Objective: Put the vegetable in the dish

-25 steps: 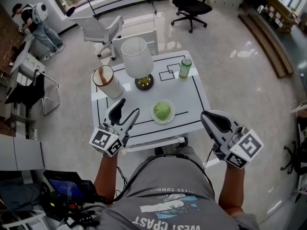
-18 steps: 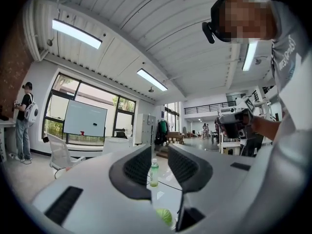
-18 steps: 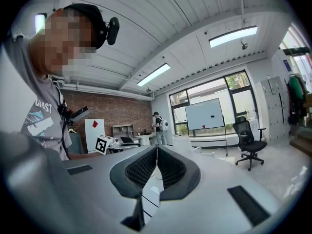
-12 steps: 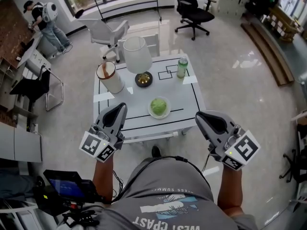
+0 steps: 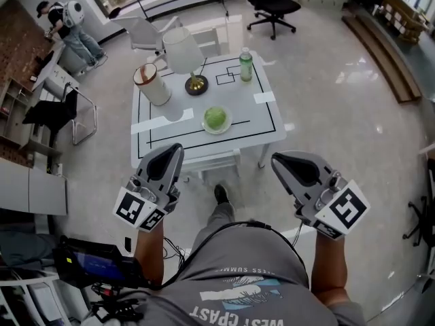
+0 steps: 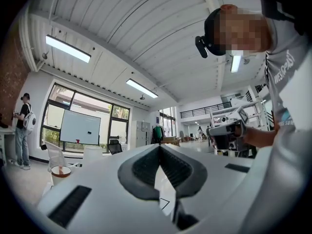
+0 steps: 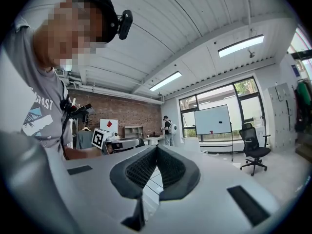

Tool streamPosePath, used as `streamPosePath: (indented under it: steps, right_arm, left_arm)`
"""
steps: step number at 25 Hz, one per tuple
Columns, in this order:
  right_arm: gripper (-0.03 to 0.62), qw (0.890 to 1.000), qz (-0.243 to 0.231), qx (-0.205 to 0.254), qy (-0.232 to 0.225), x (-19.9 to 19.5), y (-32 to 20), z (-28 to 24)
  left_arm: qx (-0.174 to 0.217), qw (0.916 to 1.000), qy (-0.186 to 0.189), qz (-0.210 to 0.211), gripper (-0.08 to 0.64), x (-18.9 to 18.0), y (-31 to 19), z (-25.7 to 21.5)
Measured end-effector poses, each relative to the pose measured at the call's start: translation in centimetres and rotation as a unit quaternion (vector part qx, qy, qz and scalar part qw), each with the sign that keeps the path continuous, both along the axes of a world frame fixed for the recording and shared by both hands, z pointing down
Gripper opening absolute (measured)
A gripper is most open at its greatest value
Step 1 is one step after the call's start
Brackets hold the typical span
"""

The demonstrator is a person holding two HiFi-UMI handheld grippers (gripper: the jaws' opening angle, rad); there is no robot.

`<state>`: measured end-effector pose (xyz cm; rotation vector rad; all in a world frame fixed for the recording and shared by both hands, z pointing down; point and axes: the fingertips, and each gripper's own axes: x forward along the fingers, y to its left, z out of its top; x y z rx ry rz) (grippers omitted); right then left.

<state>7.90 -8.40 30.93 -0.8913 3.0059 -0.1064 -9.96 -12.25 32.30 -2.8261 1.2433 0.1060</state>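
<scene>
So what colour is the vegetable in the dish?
The vegetable is pale green; head view shows it best.

The left gripper (image 5: 171, 151) sits at lower left of the head view and the right gripper (image 5: 279, 160) at lower right. Each is held out level and pointing toward the top of the frame, on a bare left forearm (image 5: 148, 250) and right forearm (image 5: 327, 263). Both gripper views show the jaws closed tip to tip, nothing between them.

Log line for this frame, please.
stage: placement done | vegetable: in dish on table | left hand-held gripper: shut, empty | right hand-held gripper: shut, empty
</scene>
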Motion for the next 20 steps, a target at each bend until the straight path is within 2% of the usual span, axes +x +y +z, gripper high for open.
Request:
streamPosePath:
  steps: [4,9,13,20]
  right_arm:
    - [0.008,1.000,-0.010,0.000,0.002,1.3,5.2,0.3]
    - [0.006,1.000,-0.022,0.008,-0.005,1.6,9.2,-0.8]
    - [0.006,1.000,-0.024,0.013,-0.010,1.4,11.1,-0.9]
    - [0.008,1.000,-0.009,0.010,-0.002,0.6,14.2,0.3]
  left_arm:
    - [0.001,0.9998,-0.004,-0.022,0.008,0.5,6.1,-0.5]
    - [0.002,0.9986,-0.015,-0.052,0.008,-0.7,11.7,-1.5]
    - [0.006,0.9977,-0.025,-0.063,0.008,-1.4,14.2,-2.0]
    - [0.012,0.9982,-0.025,-0.053,0.008,-1.9,17.6,-1.3]
